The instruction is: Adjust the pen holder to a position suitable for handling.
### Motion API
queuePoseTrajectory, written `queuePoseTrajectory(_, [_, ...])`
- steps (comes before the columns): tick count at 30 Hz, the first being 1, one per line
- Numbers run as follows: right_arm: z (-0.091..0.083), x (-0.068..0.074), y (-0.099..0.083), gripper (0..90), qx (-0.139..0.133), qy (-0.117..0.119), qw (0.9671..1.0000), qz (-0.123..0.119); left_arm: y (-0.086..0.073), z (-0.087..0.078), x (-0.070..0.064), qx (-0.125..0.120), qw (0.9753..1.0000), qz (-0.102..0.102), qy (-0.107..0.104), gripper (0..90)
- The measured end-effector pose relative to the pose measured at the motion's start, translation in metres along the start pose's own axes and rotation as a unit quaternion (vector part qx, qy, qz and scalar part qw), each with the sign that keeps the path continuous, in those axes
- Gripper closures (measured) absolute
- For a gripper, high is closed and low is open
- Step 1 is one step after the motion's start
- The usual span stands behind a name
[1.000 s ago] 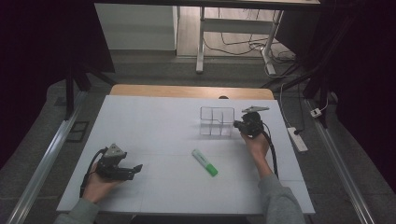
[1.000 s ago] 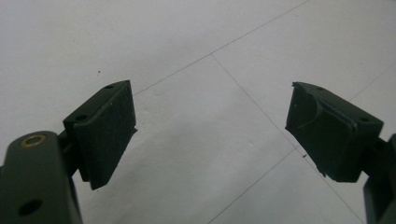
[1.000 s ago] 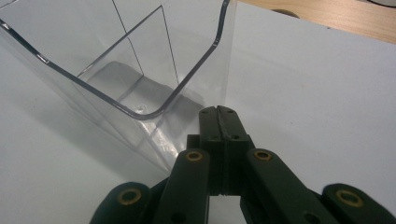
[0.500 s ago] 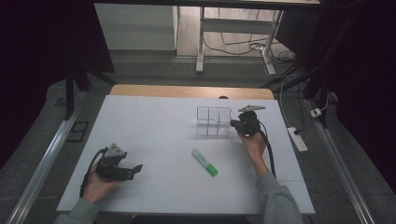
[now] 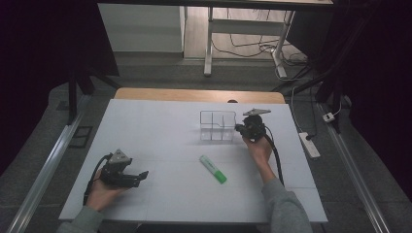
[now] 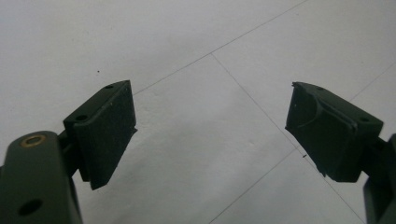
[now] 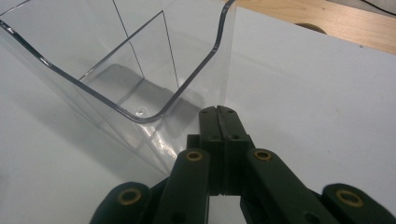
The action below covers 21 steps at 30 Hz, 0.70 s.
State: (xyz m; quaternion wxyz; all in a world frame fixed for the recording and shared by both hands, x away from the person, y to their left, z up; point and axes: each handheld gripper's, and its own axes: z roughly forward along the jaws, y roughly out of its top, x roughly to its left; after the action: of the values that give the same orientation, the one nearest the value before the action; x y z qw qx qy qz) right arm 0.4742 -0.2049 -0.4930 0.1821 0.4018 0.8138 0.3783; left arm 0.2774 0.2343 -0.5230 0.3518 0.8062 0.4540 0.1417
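The white counter (image 5: 160, 131) is seen bearing a clear divided organizer (image 5: 218, 125) as landmark. Just right of it, the right hand-held gripper (image 5: 241, 128) is held with jaws pressed together, its tips against the organizer's wall; whether the wall is pinched cannot be told. Since the earlier frames, organizer and gripper are found shifted slightly left. Well left and nearer, the left hand-held gripper (image 5: 142, 175) is rested, jaws spread apart. A green marker (image 5: 213, 169) is laid nearer the person.

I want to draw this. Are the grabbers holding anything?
No. The left gripper is open over bare table. The right gripper is shut on nothing, beside the clear box.
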Motion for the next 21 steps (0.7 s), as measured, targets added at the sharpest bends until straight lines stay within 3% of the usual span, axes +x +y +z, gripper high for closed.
queuePoseTrajectory(21, [0.016, 0.024, 0.011, 89.6, 0.001, 0.019, 0.9996, -0.020, 0.000, 0.000, 0.000, 0.000, 1.0000, 0.001, 0.002, 15.7])
